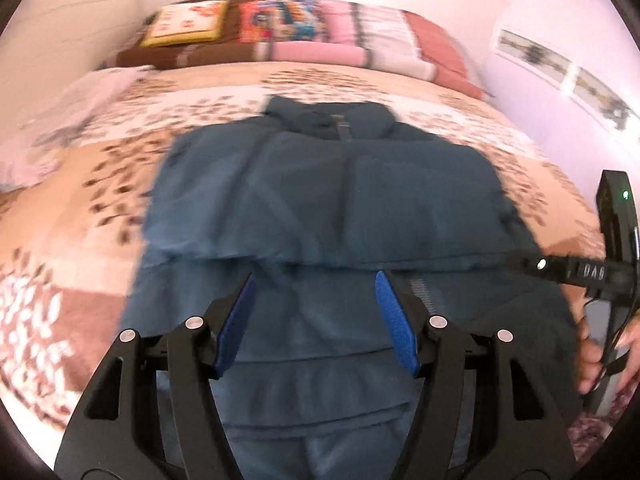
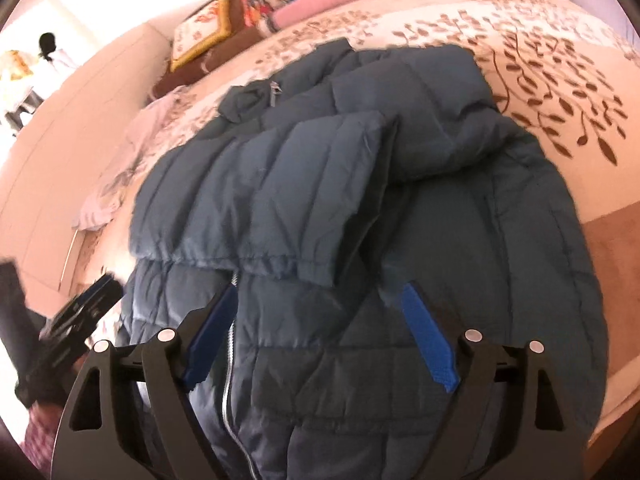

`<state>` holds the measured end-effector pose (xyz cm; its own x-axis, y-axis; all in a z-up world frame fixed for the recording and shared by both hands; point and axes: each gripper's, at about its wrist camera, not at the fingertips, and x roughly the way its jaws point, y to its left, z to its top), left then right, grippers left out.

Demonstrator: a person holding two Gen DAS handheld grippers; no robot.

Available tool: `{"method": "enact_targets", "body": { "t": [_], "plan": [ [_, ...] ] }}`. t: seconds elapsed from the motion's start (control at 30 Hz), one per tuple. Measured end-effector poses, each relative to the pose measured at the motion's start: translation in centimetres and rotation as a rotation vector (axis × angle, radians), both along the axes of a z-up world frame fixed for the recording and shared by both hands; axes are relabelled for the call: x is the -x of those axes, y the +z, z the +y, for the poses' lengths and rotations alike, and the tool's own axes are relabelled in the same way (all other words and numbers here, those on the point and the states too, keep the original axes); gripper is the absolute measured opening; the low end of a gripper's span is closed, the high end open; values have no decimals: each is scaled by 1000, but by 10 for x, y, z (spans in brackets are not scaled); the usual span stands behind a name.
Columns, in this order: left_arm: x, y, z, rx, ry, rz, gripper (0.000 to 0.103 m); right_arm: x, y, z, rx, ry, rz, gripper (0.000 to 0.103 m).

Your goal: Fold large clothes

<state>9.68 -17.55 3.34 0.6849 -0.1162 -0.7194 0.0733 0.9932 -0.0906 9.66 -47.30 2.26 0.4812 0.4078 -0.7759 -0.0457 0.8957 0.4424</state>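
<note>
**Blue jacket on the bed, both my hand-held grippers spread above its lower half**

My left hand-held gripper [image 1: 316, 292] stands wide, its blue pads [image 1: 394, 322] well apart and holding nothing. Just beyond and below its tips lies the dark blue quilted jacket [image 1: 328, 200], spread flat on the bed [image 1: 80, 208] with its collar at the far end, toward the row of pillows [image 1: 304, 28]. Both sleeves are folded across the chest, and their cuffed edges run crosswise right in front of my left fingertips. The zipper [image 1: 420, 292] shows just beside the right-hand pad. I cannot tell whether the pads touch the fabric.

My right hand-held gripper [image 2: 316, 300] is likewise wide and holds nothing. It sits over the jacket's lower half, with the folded sleeve [image 2: 280, 192] lying straight ahead, its gathered cuff just beyond the fingertips. The zipper [image 2: 230, 360] runs down beside the left-hand pad [image 2: 208, 340]. The jacket fills the space between and under both fingers.

In the left wrist view, my right hand-held gripper appears at the right edge, just off the jacket's side. A pale cloth [image 2: 116, 184] lies on the bed beside the jacket's far side.
</note>
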Motion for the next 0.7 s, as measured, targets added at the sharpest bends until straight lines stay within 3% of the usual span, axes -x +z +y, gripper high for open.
{"method": "enact_targets", "body": {
  "t": [0.07,0.13,0.2,0.23,0.37,0.57,0.63,0.7],
  "plan": [
    [4,-2,12,-13,44,2,61,-10,-7,0,-30,-18,25,71],
    [8,-6,24,-19,81,11,61,-19,-15,1,-44,-27,64,34],
    [12,-11,36,-12,118,29,61,-25,-21,0,-70,-38,92,15],
    [13,-13,40,-10,128,35,61,-26,-20,-2,-79,-43,87,12],
    [17,-21,53,-3,167,58,61,-21,-12,-10,-77,-59,59,11],
    [18,-27,61,21,190,84,61,-29,-21,-7,-50,-55,113,15],
    [20,-25,60,9,188,80,61,-27,-17,-8,-33,-59,107,38],
    [23,-22,62,5,189,83,61,-23,-13,-11,-14,-65,87,45]
  ]
}}
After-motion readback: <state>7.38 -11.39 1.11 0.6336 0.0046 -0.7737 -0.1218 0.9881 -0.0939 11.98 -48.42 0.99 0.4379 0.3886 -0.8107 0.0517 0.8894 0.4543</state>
